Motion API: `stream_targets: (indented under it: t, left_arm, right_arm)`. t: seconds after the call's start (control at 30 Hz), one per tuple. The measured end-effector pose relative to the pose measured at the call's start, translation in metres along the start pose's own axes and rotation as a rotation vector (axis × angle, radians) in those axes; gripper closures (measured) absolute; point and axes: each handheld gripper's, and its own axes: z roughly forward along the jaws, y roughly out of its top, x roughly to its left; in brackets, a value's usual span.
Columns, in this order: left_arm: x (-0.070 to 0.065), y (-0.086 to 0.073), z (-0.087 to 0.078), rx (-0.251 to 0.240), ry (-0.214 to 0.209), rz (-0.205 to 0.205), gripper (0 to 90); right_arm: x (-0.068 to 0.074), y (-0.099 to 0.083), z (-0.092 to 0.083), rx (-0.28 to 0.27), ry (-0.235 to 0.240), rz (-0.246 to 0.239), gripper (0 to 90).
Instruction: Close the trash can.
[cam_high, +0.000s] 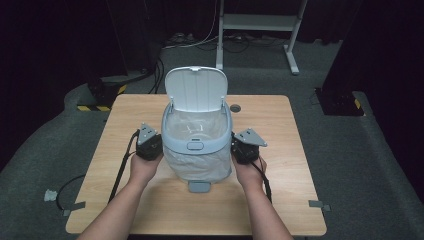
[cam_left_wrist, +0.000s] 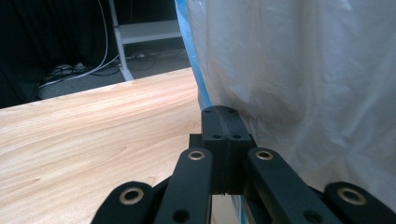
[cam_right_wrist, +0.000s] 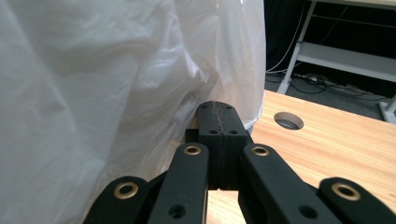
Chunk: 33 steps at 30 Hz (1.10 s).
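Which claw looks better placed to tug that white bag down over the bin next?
Neither clearly: the left claw and right claw sit level, one on each side of the bin, both closed, tips against the white bag. Probably both together.

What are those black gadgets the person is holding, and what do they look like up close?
Each hand holds a black gripper, left gripper and right gripper, topped by a grey three-cornered plate. A black cable trails from each. Up close, the two black jaws hinge on arms with brass-ringed pivots and small screw holes. The forearms are bare, no sleeves.
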Motion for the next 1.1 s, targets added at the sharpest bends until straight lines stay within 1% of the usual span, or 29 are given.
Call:
stream_targets:
  t: [0.03, 0.23, 0.33, 0.5, 0.6, 0.63, 0.67, 0.7, 0.73, 0.77, 0.8, 0.83, 0.87, 0.9, 0.93, 1.03, 1.07, 1.1]
  left_arm:
    - [-0.001, -0.001, -0.002, -0.001, -0.001, 0.000, 89.8]
    - [-0.008, -0.005, -0.009, -0.007, 0.000, 0.013, 89.8]
    - [-0.012, -0.008, -0.016, -0.012, -0.002, 0.003, 89.8]
    - [-0.014, -0.011, -0.021, -0.019, -0.009, -0.008, 89.7]
    - [-0.014, -0.012, -0.024, -0.013, -0.016, 0.018, 89.7]
    - [-0.012, -0.011, -0.025, -0.008, -0.030, 0.019, 89.7]
    - [-0.011, -0.011, -0.025, -0.008, -0.032, 0.016, 89.5]
    - [-0.010, -0.010, -0.026, -0.007, -0.024, 0.028, 87.5]
    - [-0.010, -0.010, -0.026, -0.007, -0.024, 0.028, 86.1]
    - [-0.007, -0.009, -0.026, -0.008, -0.021, 0.027, 86.1]
    - [-0.002, -0.007, -0.028, -0.008, -0.020, 0.001, 83.3]
    - [-0.002, -0.007, -0.028, -0.008, -0.020, 0.001, 82.8]
    - [0.003, -0.002, -0.031, -0.014, -0.011, -0.016, 82.2]
    - [0.003, -0.002, -0.031, -0.014, -0.011, -0.016, 80.9]
    - [0.007, 0.005, -0.035, -0.018, -0.009, -0.037, 78.8]
    - [0.011, 0.018, -0.042, -0.041, -0.005, -0.045, 76.5]
    - [0.011, 0.018, -0.042, -0.041, -0.005, -0.045, 75.3]
    - [0.014, 0.029, -0.047, -0.054, 0.003, -0.043, 74.3]
  right_arm:
    - [0.000, -0.001, -0.002, -0.002, 0.004, 0.005, 90.0]
    - [0.004, -0.006, -0.013, -0.016, 0.004, -0.002, 90.0]
    - [0.007, -0.009, -0.018, -0.024, 0.003, -0.002, 90.0]
    - [0.009, -0.011, -0.023, -0.029, 0.007, -0.004, 90.0]
    - [0.011, -0.013, -0.027, -0.031, 0.006, -0.015, 90.0]
    - [0.010, -0.012, -0.027, -0.029, 0.009, -0.019, 89.8]
    - [0.009, -0.011, -0.027, -0.026, 0.011, -0.019, 87.7]
    - [0.009, -0.010, -0.028, -0.032, 0.001, -0.024, 86.2]
    - [0.009, -0.010, -0.028, -0.032, 0.001, -0.024, 86.2]
    - [0.009, -0.008, -0.031, -0.042, -0.002, -0.029, 84.9]
    - [0.009, -0.003, -0.037, -0.062, -0.011, -0.033, 82.5]
    - [0.009, -0.003, -0.037, -0.062, -0.011, -0.033, 82.5]
    - [0.007, 0.003, -0.042, -0.071, -0.037, -0.039, 76.1]
    - [0.007, 0.003, -0.042, -0.071, -0.037, -0.039, 76.1]
    - [0.003, 0.008, -0.047, -0.084, -0.058, -0.030, 74.3]
    - [-0.001, 0.017, -0.056, -0.103, -0.071, -0.021, 71.5]
    - [-0.003, 0.020, -0.058, -0.110, -0.078, -0.027, 71.1]
    - [-0.004, 0.024, -0.060, -0.119, -0.081, -0.028, 70.8]
